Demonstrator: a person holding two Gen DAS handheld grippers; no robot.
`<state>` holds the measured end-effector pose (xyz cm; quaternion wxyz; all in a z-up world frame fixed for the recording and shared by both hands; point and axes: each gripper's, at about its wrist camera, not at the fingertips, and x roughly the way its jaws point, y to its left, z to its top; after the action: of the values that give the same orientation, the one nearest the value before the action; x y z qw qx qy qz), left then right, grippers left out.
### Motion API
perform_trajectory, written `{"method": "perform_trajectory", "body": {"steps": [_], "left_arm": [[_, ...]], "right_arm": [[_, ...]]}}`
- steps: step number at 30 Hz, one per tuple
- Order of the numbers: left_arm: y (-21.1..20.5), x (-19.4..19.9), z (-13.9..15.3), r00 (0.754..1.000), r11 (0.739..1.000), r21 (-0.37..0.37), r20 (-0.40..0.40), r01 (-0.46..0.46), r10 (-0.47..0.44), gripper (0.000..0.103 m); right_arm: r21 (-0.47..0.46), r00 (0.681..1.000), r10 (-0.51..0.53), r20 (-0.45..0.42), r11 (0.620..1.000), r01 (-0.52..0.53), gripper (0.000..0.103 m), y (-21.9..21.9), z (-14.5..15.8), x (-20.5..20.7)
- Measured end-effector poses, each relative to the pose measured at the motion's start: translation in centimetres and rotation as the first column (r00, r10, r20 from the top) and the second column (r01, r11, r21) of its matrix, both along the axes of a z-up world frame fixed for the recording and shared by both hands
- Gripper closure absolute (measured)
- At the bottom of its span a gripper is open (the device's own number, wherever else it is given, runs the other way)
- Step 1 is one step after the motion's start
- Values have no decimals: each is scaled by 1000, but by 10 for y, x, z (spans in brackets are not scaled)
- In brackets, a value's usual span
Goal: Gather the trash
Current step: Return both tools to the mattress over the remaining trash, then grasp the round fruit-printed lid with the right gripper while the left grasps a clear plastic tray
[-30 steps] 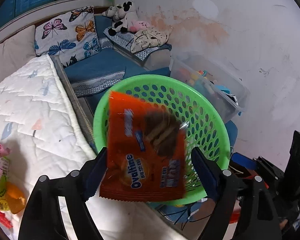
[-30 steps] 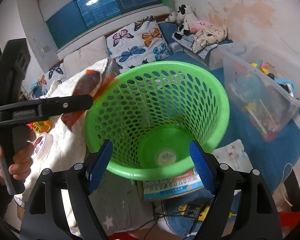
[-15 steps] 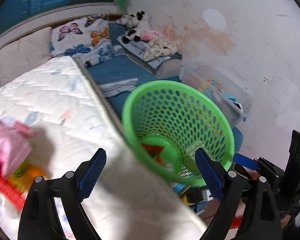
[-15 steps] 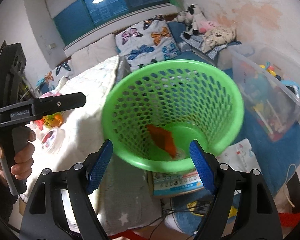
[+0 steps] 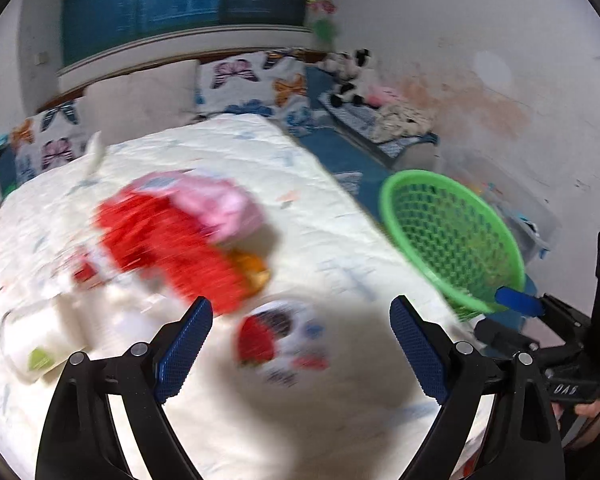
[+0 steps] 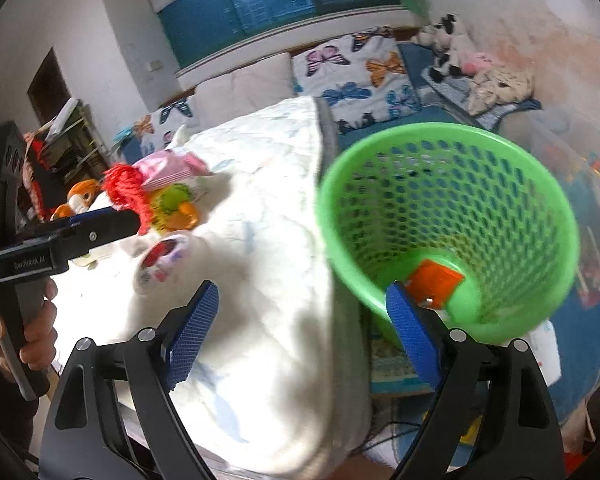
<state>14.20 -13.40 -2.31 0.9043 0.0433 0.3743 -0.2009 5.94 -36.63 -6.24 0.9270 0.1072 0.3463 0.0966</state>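
Observation:
The green basket point(image 6: 452, 184) stands beside the bed, with the orange Ovaline wrapper point(image 6: 434, 282) lying at its bottom. It also shows in the left wrist view point(image 5: 452, 236) at the right. My left gripper point(image 5: 300, 336) is open and empty above the white quilt point(image 5: 260, 400), over a round white lid with red print point(image 5: 280, 334). A red wrapper point(image 5: 168, 240), a pink packet point(image 5: 216, 208) and an orange piece point(image 5: 252, 272) lie just beyond it. My right gripper point(image 6: 300, 328) is open and empty at the bed edge, left of the basket.
A white plastic container point(image 5: 40, 336) lies on the quilt at left. Butterfly pillows point(image 6: 360, 68) and plush toys point(image 6: 460, 52) sit at the back. A clear storage box point(image 6: 588, 184) stands right of the basket. A booklet point(image 6: 392, 364) lies on the floor under it.
The orange wrapper left my left gripper and dropped into the basket. My left gripper has swung left over the bed trash. The right gripper has shifted left towards the bed edge.

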Motion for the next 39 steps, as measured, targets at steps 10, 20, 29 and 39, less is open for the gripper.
{"method": "perform_trajectory", "body": {"steps": [10, 20, 29, 39], "left_arm": [[78, -13, -11, 986, 986, -15, -10, -168, 168, 16], [115, -10, -24, 974, 973, -43, -31, -225, 224, 16], [128, -1, -32, 970, 967, -78, -60, -242, 237, 23], [112, 13, -38, 984, 980, -87, -50, -177, 173, 38]], "right_arm": [[-22, 991, 136, -13, 990, -136, 13, 60, -3, 23], [-58, 969, 236, -74, 969, -241, 11, 113, -19, 56], [-112, 959, 262, -105, 955, -273, 10, 140, -33, 72], [-189, 960, 263, -94, 942, -277, 10, 156, -34, 75]]}}
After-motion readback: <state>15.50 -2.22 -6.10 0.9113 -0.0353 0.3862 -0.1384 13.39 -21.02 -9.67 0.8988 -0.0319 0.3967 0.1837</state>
